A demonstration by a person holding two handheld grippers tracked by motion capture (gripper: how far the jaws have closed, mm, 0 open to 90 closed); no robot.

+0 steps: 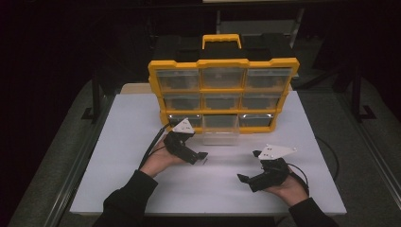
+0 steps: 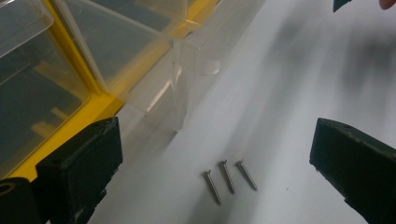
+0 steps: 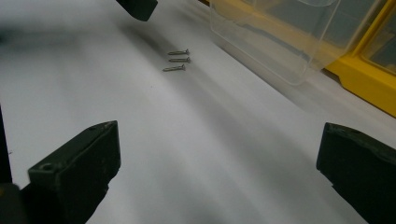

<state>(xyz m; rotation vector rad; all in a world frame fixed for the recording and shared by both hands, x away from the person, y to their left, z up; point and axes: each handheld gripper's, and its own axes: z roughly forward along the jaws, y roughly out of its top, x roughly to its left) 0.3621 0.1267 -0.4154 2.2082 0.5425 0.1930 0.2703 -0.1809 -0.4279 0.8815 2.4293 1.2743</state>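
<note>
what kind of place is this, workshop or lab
Probably a lab recording bench with a workshop theme: a bare white table on dark carpeted floor, a yellow parts organizer with clear drawers, one drawer pulled out, three screws lying loose, and a hand-held left tool and right tool.

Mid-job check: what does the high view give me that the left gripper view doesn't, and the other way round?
High view alone: the whole yellow nine-drawer organiser with its yellow carry handle, both hands, and the right gripper, open, off to the right.

Left gripper view alone: three small metal screws told apart, side by side between the left gripper's open jaws.

Both: the white table, and the clear plastic drawer pulled out from the bottom row.
</note>
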